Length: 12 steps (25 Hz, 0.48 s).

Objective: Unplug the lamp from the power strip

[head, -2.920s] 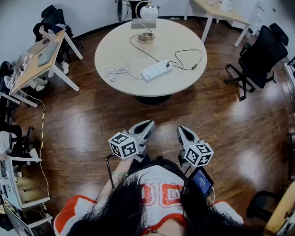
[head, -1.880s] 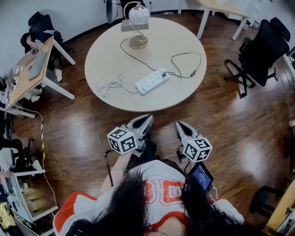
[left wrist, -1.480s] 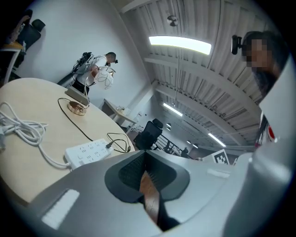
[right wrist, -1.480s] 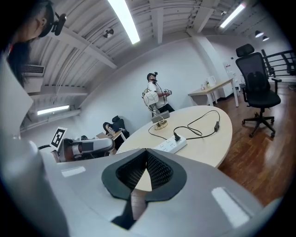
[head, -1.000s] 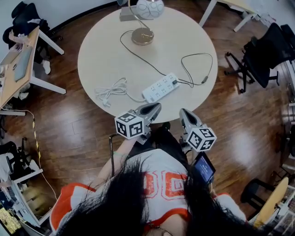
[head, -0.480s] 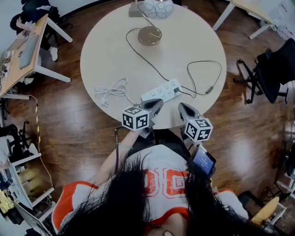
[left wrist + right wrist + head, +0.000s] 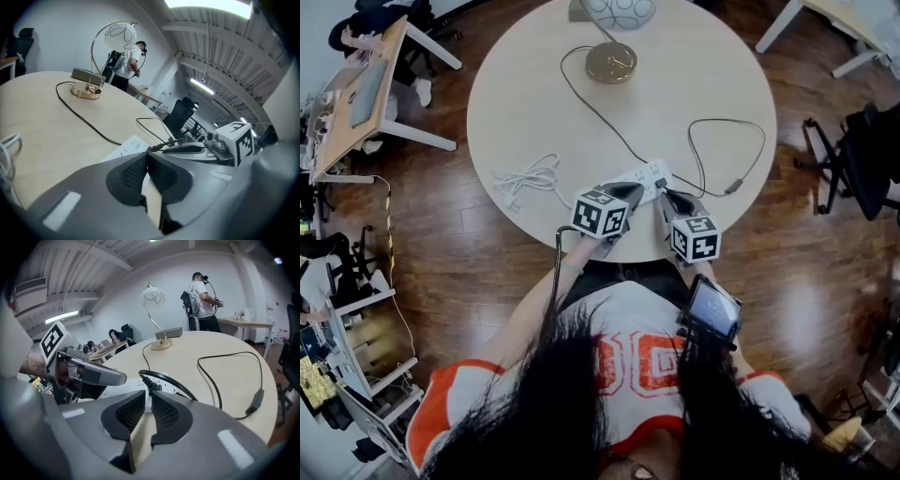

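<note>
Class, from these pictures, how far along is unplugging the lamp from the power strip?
Done: only the approach: the left gripper, shut, and the right gripper are at the strip. In hand: the right gripper's jaws have just been opening, empty, aimed at the plug of the lamp. To do: grip the plug and pull it out; it still sits in the strip.

table (image 7: 534, 103): matt pale top | lamp base (image 7: 611, 63): shiny brass metal | floor (image 7: 825, 272): glossy dark wood
</note>
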### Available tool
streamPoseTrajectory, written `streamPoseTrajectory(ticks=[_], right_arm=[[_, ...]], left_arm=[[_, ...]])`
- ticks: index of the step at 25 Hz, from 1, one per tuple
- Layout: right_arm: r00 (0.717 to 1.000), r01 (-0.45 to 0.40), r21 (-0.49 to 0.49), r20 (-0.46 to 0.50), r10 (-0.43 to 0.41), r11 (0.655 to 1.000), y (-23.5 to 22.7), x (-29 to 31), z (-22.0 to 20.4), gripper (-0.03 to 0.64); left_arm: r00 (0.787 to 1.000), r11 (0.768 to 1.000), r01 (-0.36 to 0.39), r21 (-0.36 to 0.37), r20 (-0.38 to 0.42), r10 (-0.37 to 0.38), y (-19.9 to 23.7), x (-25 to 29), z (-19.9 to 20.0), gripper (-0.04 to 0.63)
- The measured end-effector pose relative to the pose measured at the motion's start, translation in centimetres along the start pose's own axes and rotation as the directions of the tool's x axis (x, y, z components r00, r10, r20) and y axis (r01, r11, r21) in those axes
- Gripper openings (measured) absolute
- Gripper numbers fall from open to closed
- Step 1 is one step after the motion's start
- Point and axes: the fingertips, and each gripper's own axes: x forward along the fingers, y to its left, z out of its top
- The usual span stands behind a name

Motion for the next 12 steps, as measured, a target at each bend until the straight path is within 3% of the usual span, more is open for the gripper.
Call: streamPoseTrajectory(ticks=[6,12], right_arm=[[0.998,0.027,-0.129,-0.049,-0.034,0.991,0.0,1.5,0.0,0.108],[0.997,0.049,-0.224,-0.048,-0.061,0.973,0.0,2.5,1.3,0.123]], left_arm=[[0.990,0.995,-0.087,0.044,-0.107,0.091,1.6,1.5,-1.1,0.000],[0.982,0.992,-0.121,0.038,-0.142,0.125,2.2,1.9,-1.6,0.000]])
